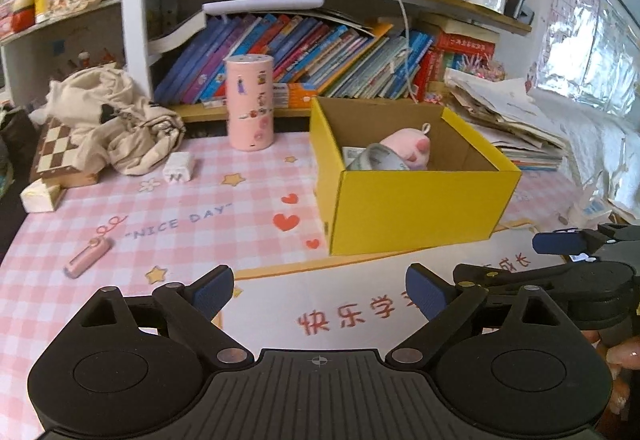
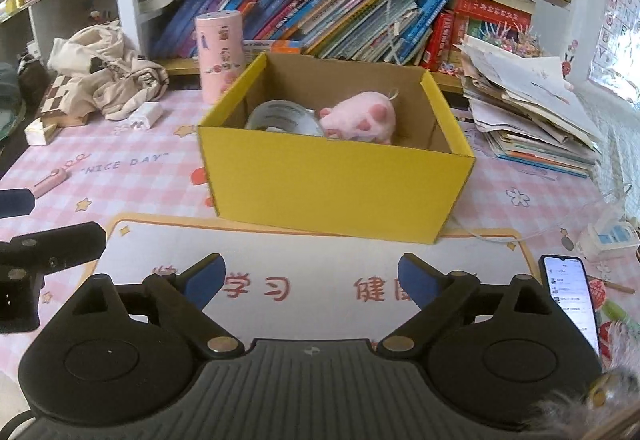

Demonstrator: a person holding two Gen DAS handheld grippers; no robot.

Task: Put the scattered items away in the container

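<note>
Box: yellow, open-topped, on the pink mat; at 12 o'clock from the right gripper, at 1 o'clock from the left.
Box contents: pink plush touching a tape roll; anything lower is hidden by the near wall.
Left gripper: jaws spread wide, nothing between them.
Right gripper: jaws spread wide, nothing between them; both hang over the mat, short of the box.
Loose items: pink stick at 10 o'clock of the left gripper; white block at 11 o'clock, just beside the crumpled cloth; pink cylinder upright, beyond the box's left corner.
Step in hand: between picks, as I judge; two items binned, several out.
Next move: probably the left gripper swings to the stick, which lies flat and slim, so jaws must straddle it low.
Hard to make out: the stick's nature; whether the phone at 3 o'clock counts as clutter.
</note>
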